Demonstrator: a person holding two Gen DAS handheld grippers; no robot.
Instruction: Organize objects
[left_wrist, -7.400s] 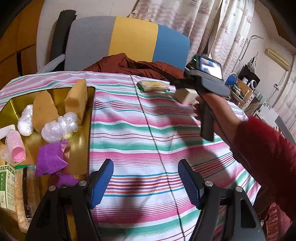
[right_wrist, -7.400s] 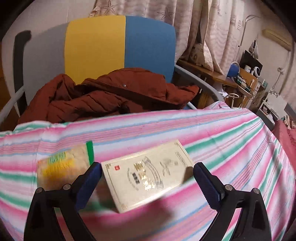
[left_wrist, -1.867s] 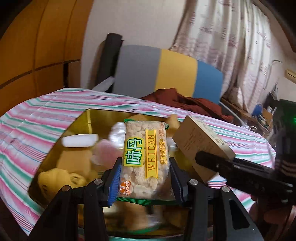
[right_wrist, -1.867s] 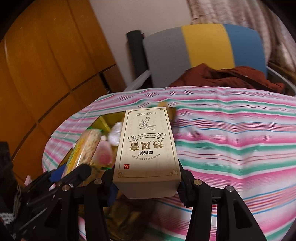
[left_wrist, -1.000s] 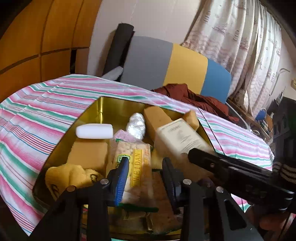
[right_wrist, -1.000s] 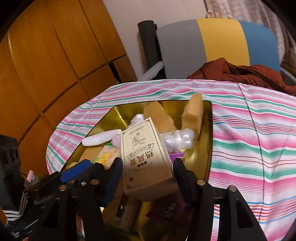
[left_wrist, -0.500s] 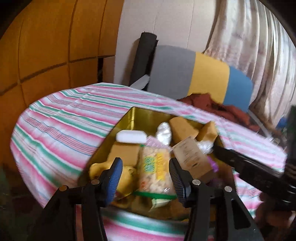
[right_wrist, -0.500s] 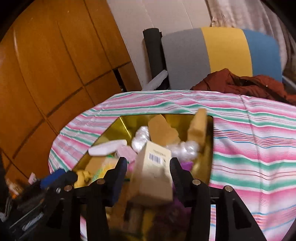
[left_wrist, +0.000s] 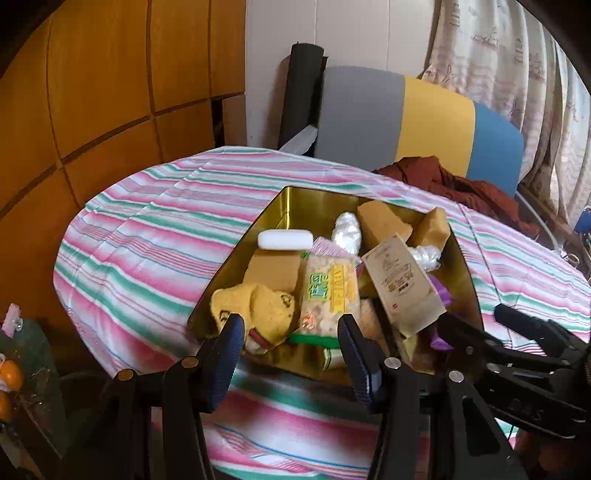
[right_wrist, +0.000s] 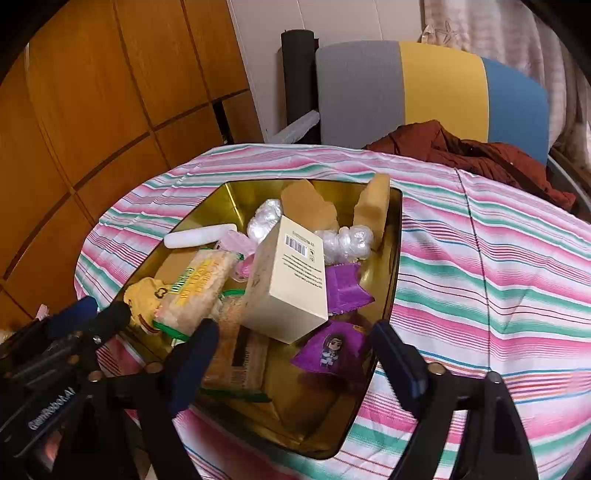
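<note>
A gold tin (left_wrist: 236, 254) (right_wrist: 391, 258) sits on the striped tablecloth, full of items. A rice-cracker pack (left_wrist: 328, 291) (right_wrist: 199, 284) lies in it beside a cream box (left_wrist: 402, 284) (right_wrist: 291, 277) that leans tilted on the pile. My left gripper (left_wrist: 290, 325) hangs open just short of the tin's near rim, and nothing is between its fingers. My right gripper (right_wrist: 293, 328) is opening its jaws; the box lies ahead of them, free of both pads. Each gripper also shows at the edge of the other's view.
Also in the tin are tan sponges (left_wrist: 380, 221), a white bar (left_wrist: 284, 239), a yellow plush (left_wrist: 255, 306) and purple packets (right_wrist: 332, 347). A grey, yellow and blue chair (left_wrist: 406, 118) with a red-brown jacket (left_wrist: 461, 184) stands behind the table. Wooden panels line the left.
Both grippers have opened and let go: the cracker pack and the cream box now rest in the tin. Both grippers have drawn back and slightly up from it.
</note>
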